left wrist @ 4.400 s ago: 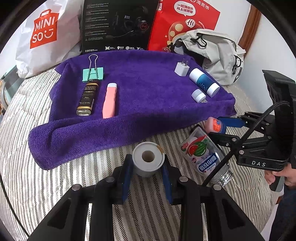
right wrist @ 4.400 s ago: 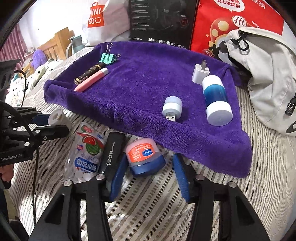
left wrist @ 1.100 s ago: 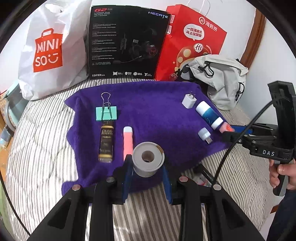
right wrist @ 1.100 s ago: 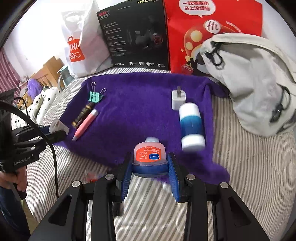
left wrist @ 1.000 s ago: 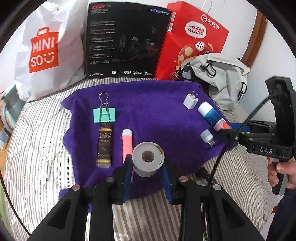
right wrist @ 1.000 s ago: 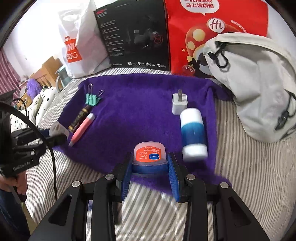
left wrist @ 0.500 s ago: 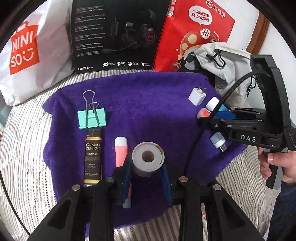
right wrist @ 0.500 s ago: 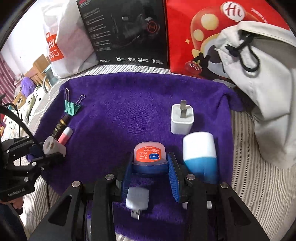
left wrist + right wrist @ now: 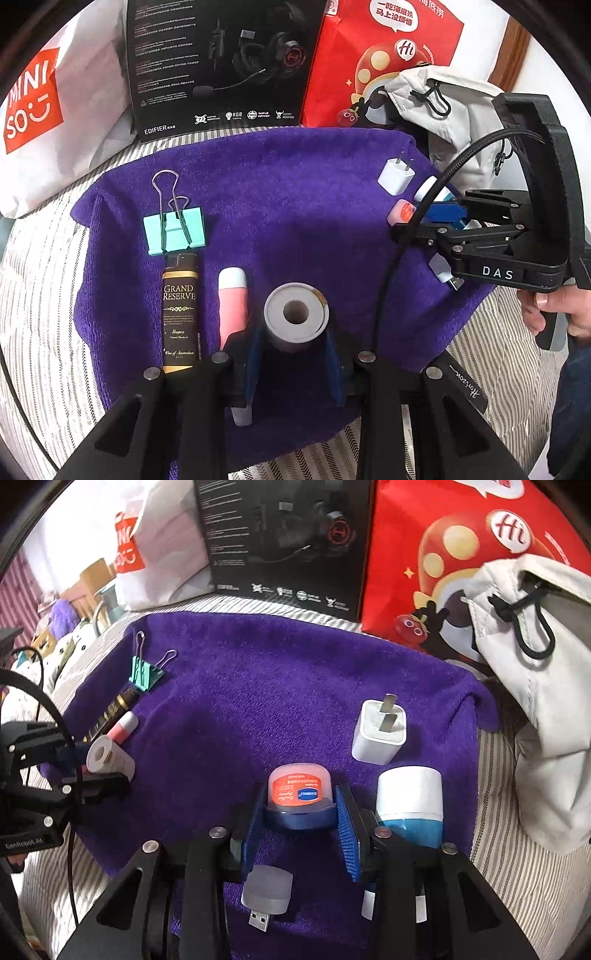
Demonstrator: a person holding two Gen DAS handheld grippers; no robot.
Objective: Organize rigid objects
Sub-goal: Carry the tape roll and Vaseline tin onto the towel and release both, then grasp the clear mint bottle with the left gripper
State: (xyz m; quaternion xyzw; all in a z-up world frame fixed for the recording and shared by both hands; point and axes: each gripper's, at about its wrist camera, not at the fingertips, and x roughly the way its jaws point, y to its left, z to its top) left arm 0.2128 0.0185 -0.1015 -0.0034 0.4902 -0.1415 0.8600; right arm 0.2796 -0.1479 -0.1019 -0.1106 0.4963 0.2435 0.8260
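- The left gripper has its jaws closed on a small grey tape roll, held by the curved sides with the hollow core facing forward. It hangs over the near part of the purple towel, just beside the pink tube.
- The roll looks light and stiff; its round wall could twist in the pads, so the side grip across the middle seems right.
- The right gripper clamps a little Vaseline jar by its blue base, over the towel between the white charger plug and the USB night light, next to the blue-and-white bottle.
- The jar appears hard, smooth plastic and probably slippery; holding low on the wider base seems safer than the lid.
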